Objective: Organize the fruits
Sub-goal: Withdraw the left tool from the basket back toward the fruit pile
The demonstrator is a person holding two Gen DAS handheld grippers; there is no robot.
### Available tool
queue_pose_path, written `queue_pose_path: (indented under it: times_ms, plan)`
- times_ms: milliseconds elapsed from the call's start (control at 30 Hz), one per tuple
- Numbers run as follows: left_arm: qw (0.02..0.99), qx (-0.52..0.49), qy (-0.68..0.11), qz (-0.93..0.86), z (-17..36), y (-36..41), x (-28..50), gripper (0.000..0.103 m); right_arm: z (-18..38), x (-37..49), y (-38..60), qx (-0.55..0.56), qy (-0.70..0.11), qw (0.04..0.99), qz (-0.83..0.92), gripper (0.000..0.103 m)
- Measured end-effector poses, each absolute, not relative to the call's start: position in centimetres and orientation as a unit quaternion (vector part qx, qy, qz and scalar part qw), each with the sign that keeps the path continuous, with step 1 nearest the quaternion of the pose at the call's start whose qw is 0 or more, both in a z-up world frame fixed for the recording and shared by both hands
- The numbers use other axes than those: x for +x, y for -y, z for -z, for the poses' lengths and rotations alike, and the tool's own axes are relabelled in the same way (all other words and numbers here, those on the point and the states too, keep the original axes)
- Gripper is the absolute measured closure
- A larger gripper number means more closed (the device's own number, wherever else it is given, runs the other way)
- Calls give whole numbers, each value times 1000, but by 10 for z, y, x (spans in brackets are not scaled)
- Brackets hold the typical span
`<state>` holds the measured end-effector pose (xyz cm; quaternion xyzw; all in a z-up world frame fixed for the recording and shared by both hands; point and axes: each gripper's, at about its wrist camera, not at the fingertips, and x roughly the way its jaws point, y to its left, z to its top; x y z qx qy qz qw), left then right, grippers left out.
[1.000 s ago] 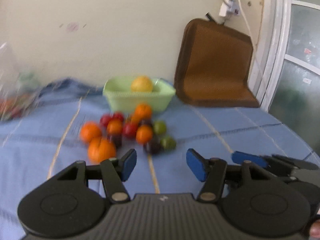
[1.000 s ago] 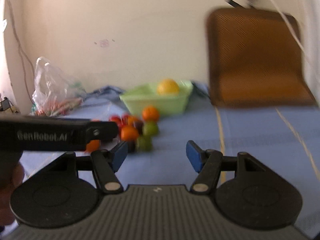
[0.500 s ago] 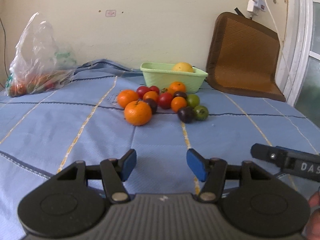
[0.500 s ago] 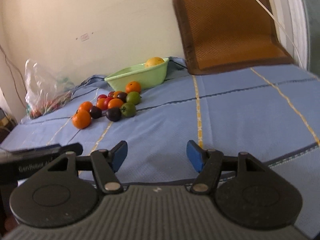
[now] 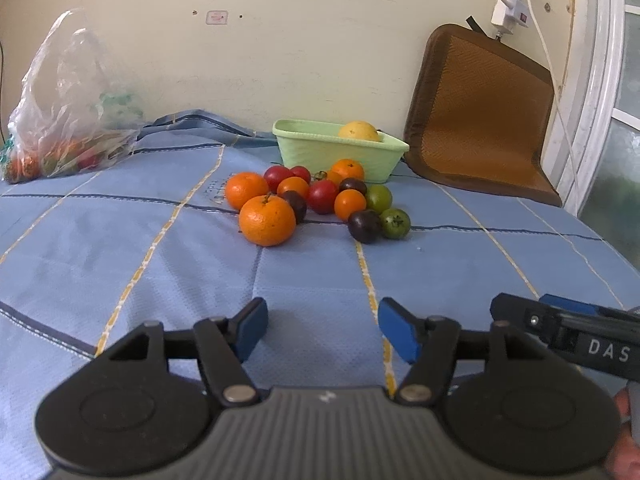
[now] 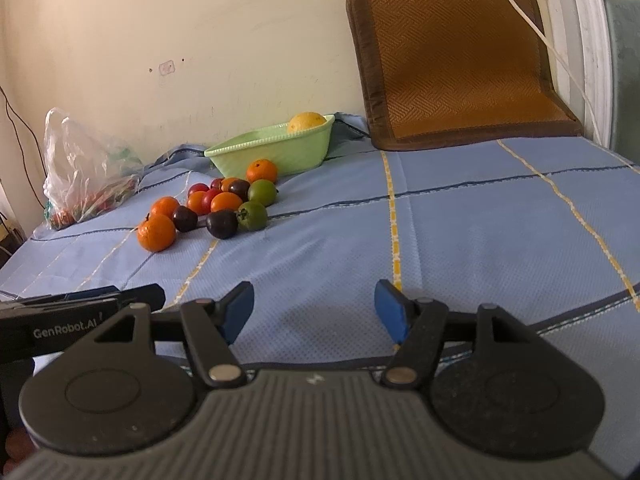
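A pile of small fruits lies on the blue cloth: a large orange (image 5: 267,220) in front, red tomatoes (image 5: 322,196), dark plums (image 5: 363,226) and green fruits (image 5: 395,223). The pile also shows in the right wrist view (image 6: 224,204). Behind it stands a pale green basket (image 5: 320,152) (image 6: 276,150) holding a yellow fruit (image 5: 359,131). My left gripper (image 5: 322,328) is open and empty, low over the cloth, well short of the pile. My right gripper (image 6: 314,310) is open and empty, to the right of the left one.
A clear plastic bag (image 5: 68,108) with produce sits at the far left by the wall. A brown woven mat (image 5: 480,116) leans against the wall at the right. A white cable (image 5: 540,36) hangs there. The cloth's edge drops off at the right (image 6: 592,312).
Both grippers have pulled back from the pile and settled; the fruits now look farther away. The views were blurred a second ago and are sharp now. Both jaws stayed open.
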<state>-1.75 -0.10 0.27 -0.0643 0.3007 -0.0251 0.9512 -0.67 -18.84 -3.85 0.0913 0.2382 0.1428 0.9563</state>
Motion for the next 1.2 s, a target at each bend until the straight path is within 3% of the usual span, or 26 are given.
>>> queue_pose_path:
  times_ms: [1200]
  plan:
    - [950, -37, -310, 27, -3, -3, -12, 37, 34, -11, 179, 70, -222, 959, -160, 33]
